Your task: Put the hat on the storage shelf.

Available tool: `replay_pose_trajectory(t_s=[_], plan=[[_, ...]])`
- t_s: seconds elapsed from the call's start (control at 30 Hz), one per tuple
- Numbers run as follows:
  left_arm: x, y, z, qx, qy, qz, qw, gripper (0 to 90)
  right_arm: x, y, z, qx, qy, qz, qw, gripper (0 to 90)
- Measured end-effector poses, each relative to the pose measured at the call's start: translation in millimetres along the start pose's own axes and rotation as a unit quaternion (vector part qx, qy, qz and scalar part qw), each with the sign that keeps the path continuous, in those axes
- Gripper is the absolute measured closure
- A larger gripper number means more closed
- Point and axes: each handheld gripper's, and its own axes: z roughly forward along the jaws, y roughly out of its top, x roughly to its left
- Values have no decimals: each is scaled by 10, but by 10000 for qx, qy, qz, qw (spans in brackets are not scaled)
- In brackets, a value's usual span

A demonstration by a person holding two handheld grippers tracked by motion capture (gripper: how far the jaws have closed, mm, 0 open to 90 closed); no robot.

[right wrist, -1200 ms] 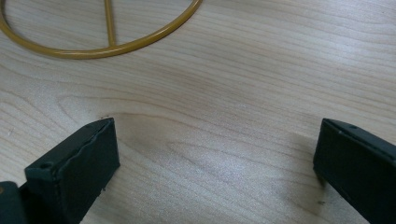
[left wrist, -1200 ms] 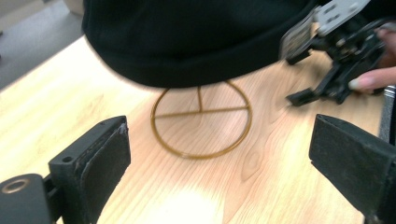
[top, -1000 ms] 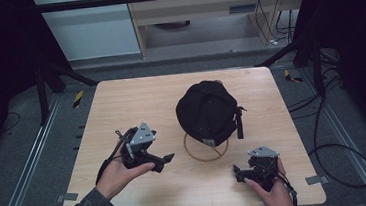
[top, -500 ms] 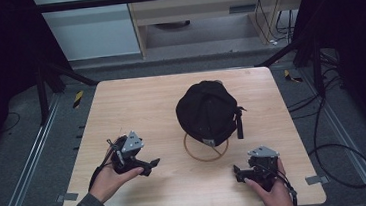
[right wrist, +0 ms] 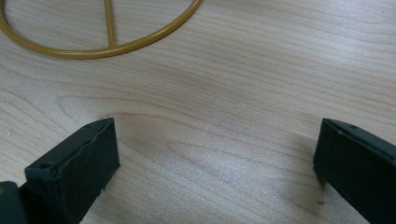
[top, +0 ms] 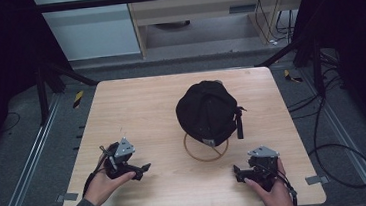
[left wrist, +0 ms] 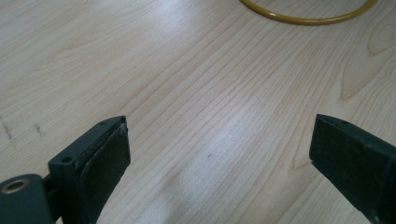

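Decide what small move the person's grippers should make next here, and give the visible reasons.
Probably bring the left gripper forward toward the black cap on its yellow wire stand. Both the left and the right gripper rest low near the table's front edge, jaws wide open with only bare wood between them, and the cap sits untouched farther back.

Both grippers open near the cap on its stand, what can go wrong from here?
1. The black cap sits on a thin yellow wire stand; a push from one side may tip the stand or slide it across the table.
2. The cap's strap hangs loose toward the right gripper, so a jaw could snag it.
3. The left gripper sits low, jaws wide apart; sweeping inward it might hit the stand's ring.
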Motion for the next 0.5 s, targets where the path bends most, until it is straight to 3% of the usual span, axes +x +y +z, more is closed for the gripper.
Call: replay_pose_trajectory(t_s=[0.23,0.5], plan=[[63,-133,21,74,4,-134,9999,46,2,0,0,4,-2,14,10000,4],[225,-376,98,175,171,-408,9989,46,5,-1,0,8,6,36,10000,4]])
